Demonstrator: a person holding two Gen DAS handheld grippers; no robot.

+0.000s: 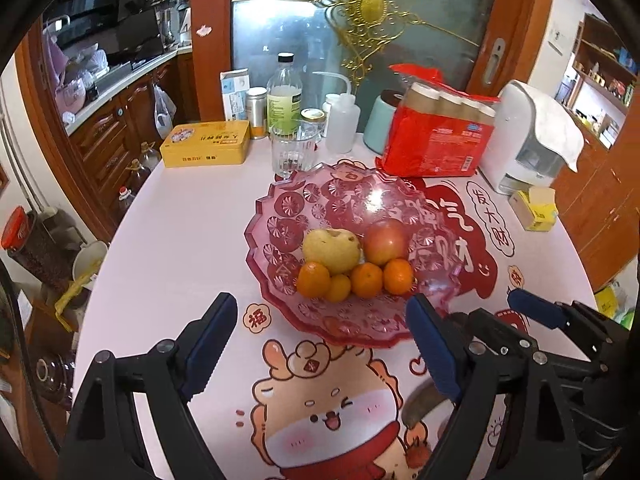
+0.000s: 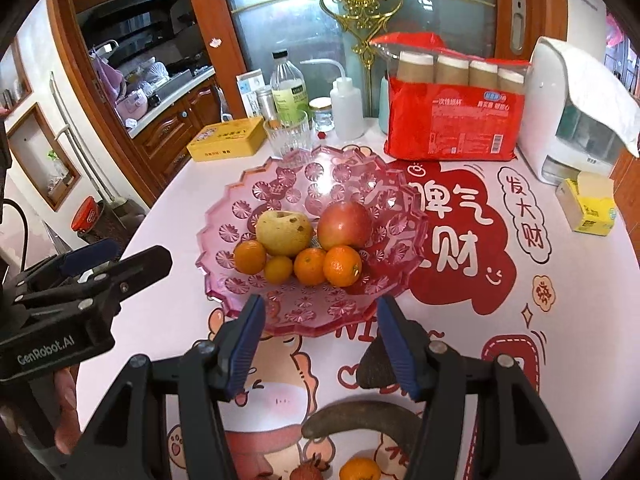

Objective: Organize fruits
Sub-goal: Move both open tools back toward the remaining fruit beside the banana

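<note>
The pink glass bowl [image 2: 280, 312] sits mid-frame on the counter [image 2: 560, 320], holding a pear [image 2: 283, 232], an apple [image 2: 345, 225] and four oranges [image 2: 342, 266] in a row along their near side. Low in the right wrist view, a banana [image 2: 360, 414], another orange [image 2: 360, 470] and a lychee [image 2: 308, 472] lie on the counter. The left gripper [image 1: 324, 344] and right gripper [image 2: 320, 344] hover near the bowl's front rim, jaws spread and holding nothing.
</note>
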